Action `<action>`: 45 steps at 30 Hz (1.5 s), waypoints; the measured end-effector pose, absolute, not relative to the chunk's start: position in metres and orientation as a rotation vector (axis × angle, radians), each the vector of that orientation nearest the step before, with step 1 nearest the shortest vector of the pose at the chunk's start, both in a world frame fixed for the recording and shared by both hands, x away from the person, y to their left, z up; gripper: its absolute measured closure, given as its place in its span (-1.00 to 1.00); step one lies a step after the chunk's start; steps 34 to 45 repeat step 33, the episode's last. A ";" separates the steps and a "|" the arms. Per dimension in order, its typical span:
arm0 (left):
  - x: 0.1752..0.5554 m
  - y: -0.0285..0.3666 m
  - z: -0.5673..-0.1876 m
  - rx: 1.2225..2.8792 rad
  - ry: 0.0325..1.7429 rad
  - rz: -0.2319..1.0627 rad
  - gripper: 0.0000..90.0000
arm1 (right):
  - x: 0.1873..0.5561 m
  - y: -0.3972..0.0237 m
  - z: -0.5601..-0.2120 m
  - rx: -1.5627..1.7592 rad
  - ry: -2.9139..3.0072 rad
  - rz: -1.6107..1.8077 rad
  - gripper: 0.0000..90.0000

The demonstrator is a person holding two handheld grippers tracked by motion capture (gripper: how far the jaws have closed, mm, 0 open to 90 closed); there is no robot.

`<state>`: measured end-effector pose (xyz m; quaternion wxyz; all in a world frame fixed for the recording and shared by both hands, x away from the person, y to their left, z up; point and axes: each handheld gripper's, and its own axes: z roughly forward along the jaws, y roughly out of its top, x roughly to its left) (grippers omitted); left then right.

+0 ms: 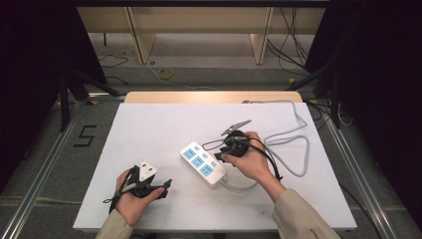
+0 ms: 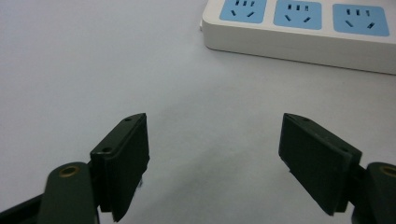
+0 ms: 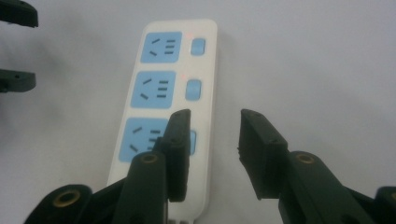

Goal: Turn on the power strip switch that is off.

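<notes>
A white power strip with three blue sockets lies slantwise in the middle of the white board. In the right gripper view the strip runs away from me, each socket with a blue switch beside it. My right gripper is open just above the strip's near end, its left jaw over the nearest switch. From above, the right gripper sits at the strip's right side. My left gripper is open near the front left. Nothing sits between its jaws, and the strip lies ahead of it.
The strip's grey cable loops over the right part of the white board and off its far edge. The left gripper's two jaws show at the top left of the right gripper view. Table legs and cables lie on the floor beyond.
</notes>
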<state>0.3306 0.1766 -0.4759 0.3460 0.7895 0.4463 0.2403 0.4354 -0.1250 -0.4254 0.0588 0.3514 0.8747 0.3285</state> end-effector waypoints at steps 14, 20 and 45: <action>0.330 0.178 -0.476 2.049 1.162 0.624 -0.46 | 0.398 -0.182 -0.432 1.074 2.576 1.101 0.30; 0.330 0.178 -0.476 2.049 1.166 0.624 -0.46 | 0.380 -0.213 -0.438 1.088 2.531 1.145 0.25; 0.331 0.179 -0.476 2.048 1.170 0.622 -0.47 | 0.358 -0.239 -0.450 1.099 2.473 1.208 0.19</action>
